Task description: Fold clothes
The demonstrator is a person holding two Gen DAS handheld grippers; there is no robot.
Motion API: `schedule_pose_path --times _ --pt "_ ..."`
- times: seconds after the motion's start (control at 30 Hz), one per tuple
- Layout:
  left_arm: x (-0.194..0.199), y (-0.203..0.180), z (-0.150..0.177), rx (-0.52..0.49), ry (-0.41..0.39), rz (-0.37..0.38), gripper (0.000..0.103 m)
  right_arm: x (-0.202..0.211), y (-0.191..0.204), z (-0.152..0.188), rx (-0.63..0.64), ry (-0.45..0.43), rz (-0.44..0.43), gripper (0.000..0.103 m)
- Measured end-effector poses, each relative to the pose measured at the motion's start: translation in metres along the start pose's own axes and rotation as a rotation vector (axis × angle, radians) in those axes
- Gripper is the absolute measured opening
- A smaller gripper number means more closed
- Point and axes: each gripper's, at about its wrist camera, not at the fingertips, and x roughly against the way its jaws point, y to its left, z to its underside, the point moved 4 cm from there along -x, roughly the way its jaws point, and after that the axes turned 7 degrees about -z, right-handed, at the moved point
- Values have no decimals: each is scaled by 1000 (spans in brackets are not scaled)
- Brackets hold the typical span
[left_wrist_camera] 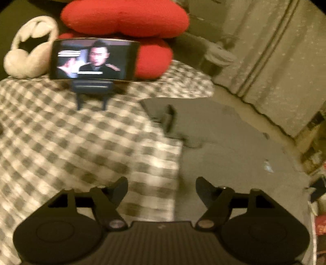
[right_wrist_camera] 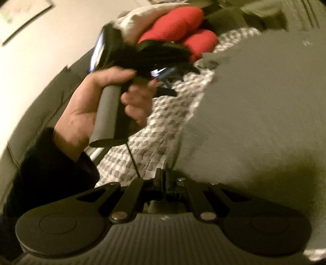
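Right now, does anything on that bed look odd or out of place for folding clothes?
Yes: a phone playing a video stands on a small stand on the checkered bedspread, in front of red cushions. The grey garment lies rumpled, one edge uneven, not yet folded.

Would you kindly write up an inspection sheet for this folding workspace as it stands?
Surface: checked bedspread, rumpled.
Job's things: grey garment spread over the bedspread's right part.
Clutter: phone on a stand playing video; red cushions; white earmuffs.
Grippers: left gripper open above the bedspread; right gripper shut at the garment's edge, grip unclear.
Cables: thin black cord below the left handle.
Surroundings: pale curtain, wall.
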Motion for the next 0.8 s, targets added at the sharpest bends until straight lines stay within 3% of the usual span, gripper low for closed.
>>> schedule_pose_path --times 0.13,0.37,0.63,0.8 --pt "-1 -10 3 -34 -8 -10 78 -7 5 0 29 22 11 2" --pt "-6 1 -5 12 -13 -11 80 3 15 6 106 32 19 4" --pt "-21 52 -29 311 -28 13 80 -1 12 5 95 38 8 4" --pt "-37 56 -40 387 -39 39 77 1 10 3 87 42 -10 4"
